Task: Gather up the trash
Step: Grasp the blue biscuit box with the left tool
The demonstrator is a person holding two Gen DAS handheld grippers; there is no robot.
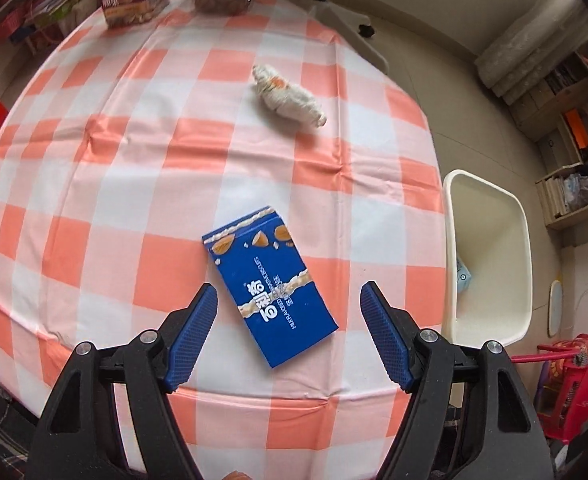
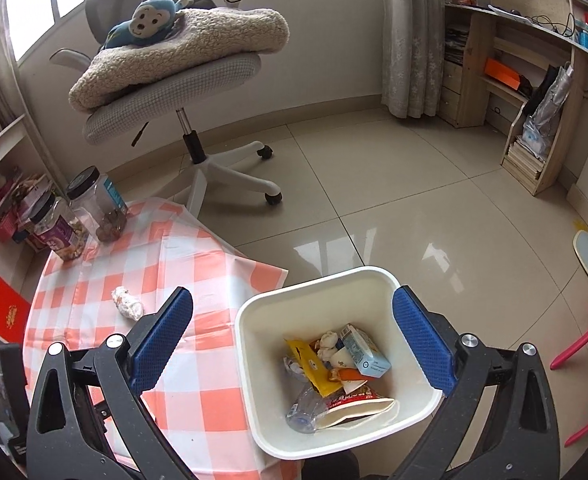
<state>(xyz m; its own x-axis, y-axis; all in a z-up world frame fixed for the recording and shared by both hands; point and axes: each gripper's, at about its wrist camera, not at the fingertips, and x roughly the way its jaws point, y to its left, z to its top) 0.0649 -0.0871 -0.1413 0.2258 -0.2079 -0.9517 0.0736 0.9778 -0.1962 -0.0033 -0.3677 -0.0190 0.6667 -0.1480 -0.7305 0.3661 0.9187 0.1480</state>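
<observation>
A flat blue snack box (image 1: 269,286) lies on the orange-and-white checked tablecloth (image 1: 134,184) near the front edge. My left gripper (image 1: 289,302) is open above it, with the box's near end between the jaws. A crumpled white tissue (image 1: 290,98) lies farther back; it also shows in the right wrist view (image 2: 127,302). The white bin (image 1: 488,256) stands on the floor by the table's right edge. My right gripper (image 2: 293,306) is open and empty above the bin (image 2: 262,364), which holds wrappers, a small carton, a crushed bottle and a paper cup.
Two snack jars (image 2: 60,230) (image 2: 98,204) stand at the table's far edge. An office chair (image 2: 198,92) with a blanket and plush monkey stands behind the table. Shelves line the right wall (image 2: 542,120). A red box (image 2: 4,312) sits to the left.
</observation>
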